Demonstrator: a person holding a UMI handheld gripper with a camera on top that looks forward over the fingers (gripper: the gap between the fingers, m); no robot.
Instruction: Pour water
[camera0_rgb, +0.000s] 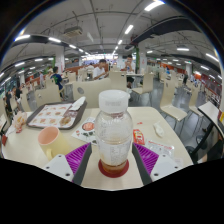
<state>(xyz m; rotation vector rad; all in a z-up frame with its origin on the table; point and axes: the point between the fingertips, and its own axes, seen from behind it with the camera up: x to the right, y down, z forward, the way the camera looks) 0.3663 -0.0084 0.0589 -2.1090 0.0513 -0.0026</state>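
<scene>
A clear plastic bottle (113, 135) with a white cap stands upright between my fingers, with some water in it and a red base. My gripper (113, 165) is shut on the bottle's lower part, with the purple pads (78, 156) pressing on both its sides. A peach-coloured cup (48, 141) stands on the white table (165, 125) to the left of the bottle, just beyond my left finger.
A tray (55, 115) with food items lies on the table behind the cup. A small red-rimmed dish (88, 127) sits left of the bottle. A small packet (139, 136) lies to the right. Chairs, tables and people fill the hall beyond.
</scene>
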